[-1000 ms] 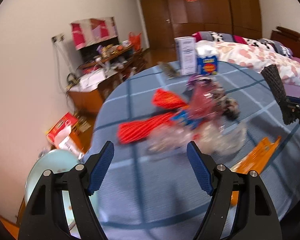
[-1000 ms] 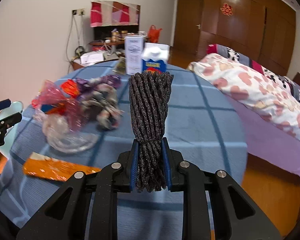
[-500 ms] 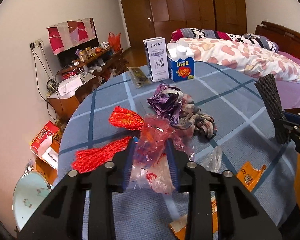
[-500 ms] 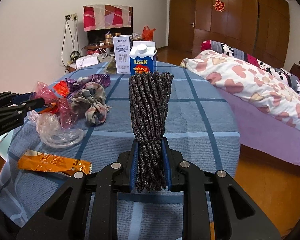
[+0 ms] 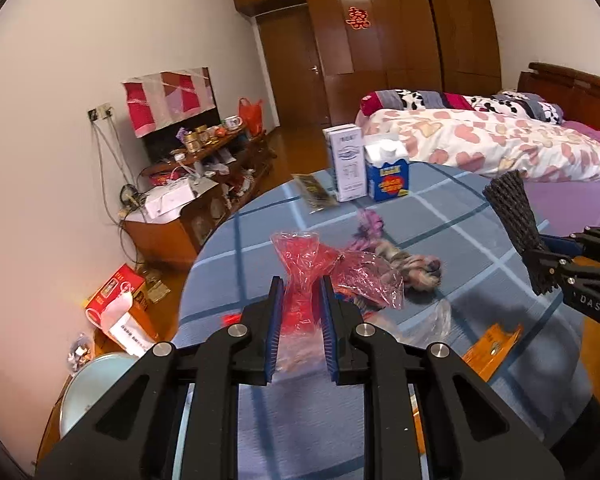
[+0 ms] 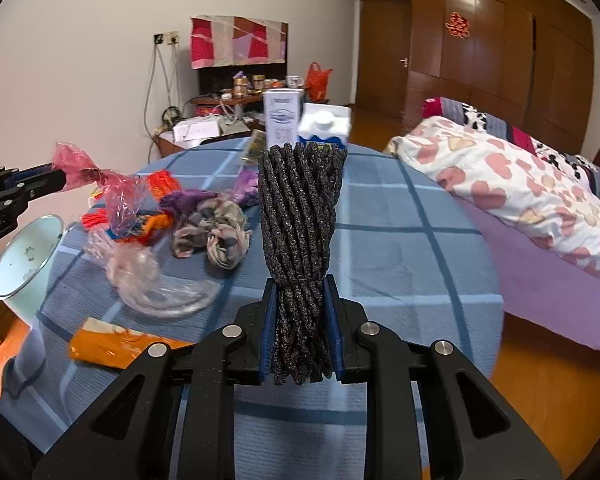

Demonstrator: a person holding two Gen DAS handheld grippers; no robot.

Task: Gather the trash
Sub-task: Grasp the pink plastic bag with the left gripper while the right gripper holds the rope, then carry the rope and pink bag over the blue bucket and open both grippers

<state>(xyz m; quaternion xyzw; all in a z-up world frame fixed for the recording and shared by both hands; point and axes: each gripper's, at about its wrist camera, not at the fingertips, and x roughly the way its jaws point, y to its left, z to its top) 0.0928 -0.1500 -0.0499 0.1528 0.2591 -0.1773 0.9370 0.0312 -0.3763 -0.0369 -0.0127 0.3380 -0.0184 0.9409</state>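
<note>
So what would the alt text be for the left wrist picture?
The left gripper, jaws closing, pinches a red plastic wrapper above a blue checked table strewn with wrappers and two cartons. At right, the right gripper holds a dark rope bundle.

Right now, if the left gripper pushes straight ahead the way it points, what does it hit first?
Likely the crumpled cloth on the table, just past the red plastic bag that the closing left gripper pinches. Depth is unclear through the fisheye; the bag's trailing film would brush it first.
</note>
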